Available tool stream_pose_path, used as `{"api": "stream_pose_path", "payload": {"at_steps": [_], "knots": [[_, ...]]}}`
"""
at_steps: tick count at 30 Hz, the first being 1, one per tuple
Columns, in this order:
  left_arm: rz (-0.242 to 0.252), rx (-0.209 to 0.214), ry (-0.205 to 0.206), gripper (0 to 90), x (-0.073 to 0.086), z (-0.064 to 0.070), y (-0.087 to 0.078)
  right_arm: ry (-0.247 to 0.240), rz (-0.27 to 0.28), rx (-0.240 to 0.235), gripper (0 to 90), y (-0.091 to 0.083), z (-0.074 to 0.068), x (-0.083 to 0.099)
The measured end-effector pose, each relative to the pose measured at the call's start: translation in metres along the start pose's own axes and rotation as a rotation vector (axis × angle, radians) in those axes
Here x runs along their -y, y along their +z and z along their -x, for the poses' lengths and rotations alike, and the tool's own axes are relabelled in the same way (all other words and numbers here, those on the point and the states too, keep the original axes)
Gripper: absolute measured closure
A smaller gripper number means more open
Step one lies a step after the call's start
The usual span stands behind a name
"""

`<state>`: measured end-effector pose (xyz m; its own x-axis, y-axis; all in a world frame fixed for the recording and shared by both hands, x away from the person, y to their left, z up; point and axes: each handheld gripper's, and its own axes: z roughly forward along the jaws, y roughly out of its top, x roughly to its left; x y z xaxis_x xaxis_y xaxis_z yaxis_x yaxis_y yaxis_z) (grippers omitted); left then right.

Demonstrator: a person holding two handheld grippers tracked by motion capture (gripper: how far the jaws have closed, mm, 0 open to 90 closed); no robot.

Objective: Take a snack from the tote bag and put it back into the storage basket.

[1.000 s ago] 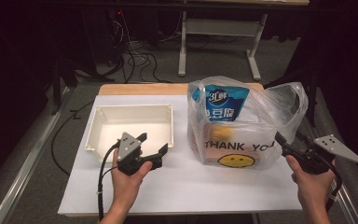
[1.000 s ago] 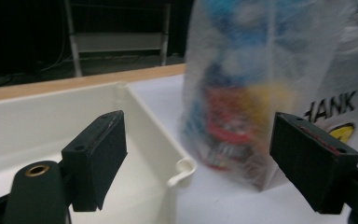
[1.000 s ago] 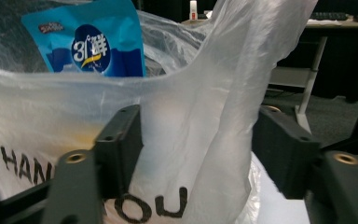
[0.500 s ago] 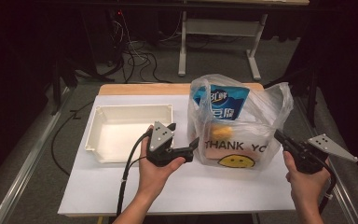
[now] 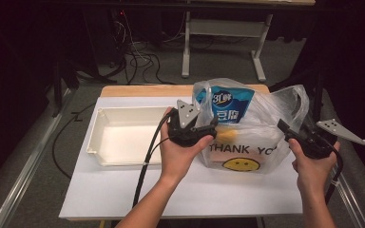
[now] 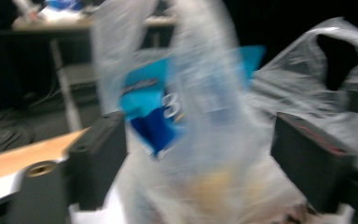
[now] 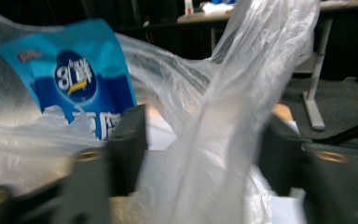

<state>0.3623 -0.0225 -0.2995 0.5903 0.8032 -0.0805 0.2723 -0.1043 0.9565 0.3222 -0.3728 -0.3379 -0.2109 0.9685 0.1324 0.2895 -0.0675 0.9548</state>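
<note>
Two handles to part: close open left gripper [image 5: 212,124] on plastic bag's [image 5: 247,142] left handle, open right gripper [image 5: 285,129] on right handle; pull apart, near desk's [image 5: 123,190] back edge.

A clear plastic bag [image 5: 261,137] printed with black "THANK YOU" lettering and a yellow smiley face holds a blue-and-white packet [image 5: 225,102]. Beside it, a cream tray [image 5: 119,116] sits on a white table [image 5: 195,190]; both grippers are black.

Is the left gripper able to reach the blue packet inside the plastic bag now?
Probably not directly: the left gripper is open at the plastic bag, but the bag's film lies between its jaws and the blue packet.
</note>
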Motion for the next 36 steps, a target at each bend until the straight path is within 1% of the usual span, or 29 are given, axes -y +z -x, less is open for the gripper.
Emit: {"api": "stream_pose_path", "payload": {"at_steps": [1,2,3,4,5,6,7,8,9,12,14,15,18,19,20,21,22,23,24,25,26,27,28,31,32,33,34,35,36], "knots": [[0.000,0.000,0.000,34.5,0.000,0.000,0.000,0.000,0.000,0.000,50.7,0.000,0.000,0.000],[-0.014,0.005,-0.028,48.9,0.002,-0.007,0.004,0.001,-0.010,-0.015,66.4,0.001,0.001,0.004],[-0.014,0.005,-0.028,57.8,0.002,-0.007,0.004,0.001,-0.010,-0.015,66.4,0.001,0.001,0.004],[-0.027,0.013,-0.032,57.8,0.004,-0.011,0.006,0.000,-0.017,-0.030,74.8,0.002,0.002,0.006],[-0.042,0.023,-0.039,67.8,0.007,-0.015,0.008,-0.004,-0.030,-0.058,79.9,0.002,0.003,0.008],[-0.058,0.048,-0.065,79.8,0.012,-0.020,0.011,-0.015,-0.038,-0.085,89.6,0.002,0.003,0.011],[-0.058,0.048,-0.065,82.7,0.012,-0.020,0.011,-0.015,-0.038,-0.085,89.6,0.002,0.003,0.011],[-0.082,0.058,-0.091,82.7,0.018,-0.023,0.014,-0.018,-0.042,-0.094,90.0,0.002,0.002,0.012],[-0.102,0.052,-0.092,86.5,0.022,-0.025,0.017,-0.035,-0.057,-0.094,90.0,0.004,0.000,0.013],[-0.138,0.046,-0.117,87.7,0.032,-0.029,0.024,-0.054,-0.074,-0.087,90.0,0.007,-0.004,0.015],[-0.177,0.052,-0.142,88.7,0.044,-0.034,0.031,-0.056,-0.093,-0.082,90.0,0.010,-0.005,0.019],[-0.177,0.052,-0.142,88.9,0.044,-0.034,0.031,-0.056,-0.093,-0.082,90.0,0.010,-0.005,0.019],[-0.227,0.049,-0.147,89.1,0.058,-0.037,0.038,-0.064,-0.126,-0.090,90.0,0.015,-0.004,0.027],[-0.239,0.050,-0.154,89.1,0.062,-0.038,0.040,-0.065,-0.144,-0.087,90.0,0.018,-0.004,0.031],[-0.276,0.044,-0.167,89.1,0.072,-0.040,0.046,-0.063,-0.166,-0.089,90.0,0.022,-0.003,0.036],[-0.276,0.044,-0.167,89.1,0.072,-0.040,0.046,-0.063,-0.166,-0.089,90.0,0.022,-0.003,0.036],[-0.309,0.038,-0.173,89.2,0.082,-0.039,0.050,-0.061,-0.195,-0.084,90.0,0.027,-0.002,0.043],[-0.309,0.038,-0.173,89.1,0.082,-0.039,0.050,-0.061,-0.195,-0.084,90.0,0.027,-0.002,0.043],[-0.349,0.030,-0.169,89.2,0.093,-0.037,0.054,-0.062,-0.223,-0.076,90.0,0.031,0.000,0.050],[-0.349,0.030,-0.169,89.2,0.093,-0.037,0.054,-0.062,-0.223,-0.076,90.0,0.031,0.000,0.050],[-0.373,0.027,-0.191,89.1,0.102,-0.036,0.057,-0.055,-0.250,-0.074,90.0,0.035,0.001,0.058],[-0.373,0.027,-0.191,89.2,0.102,-0.036,0.057,-0.055,-0.250,-0.074,90.0,0.035,0.001,0.058],[-0.393,0.025,-0.193,89.2,0.112,-0.035,0.059,-0.065,-0.279,-0.077,90.0,0.039,0.003,0.064],[-0.402,0.028,-0.182,89.3,0.120,-0.032,0.060,-0.071,-0.307,-0.083,90.0,0.042,0.003,0.070],[-0.409,0.033,-0.202,89.4,0.129,-0.032,0.061,-0.073,-0.321,-0.082,90.0,0.043,0.003,0.074],[-0.409,0.033,-0.202,89.4,0.129,-0.032,0.061,-0.073,-0.321,-0.082,90.0,0.043,0.003,0.074],[-0.414,0.026,-0.221,89.3,0.138,-0.030,0.061,-0.072,-0.333,-0.088,90.0,0.044,0.003,0.078],[-0.414,0.026,-0.221,89.3,0.138,-0.030,0.061,-0.072,-0.333,-0.088,90.0,0.044,0.003,0.078],[-0.419,0.032,-0.239,89.3,0.144,-0.030,0.061,-0.072,-0.350,-0.087,90.0,0.044,0.003,0.081]]}}
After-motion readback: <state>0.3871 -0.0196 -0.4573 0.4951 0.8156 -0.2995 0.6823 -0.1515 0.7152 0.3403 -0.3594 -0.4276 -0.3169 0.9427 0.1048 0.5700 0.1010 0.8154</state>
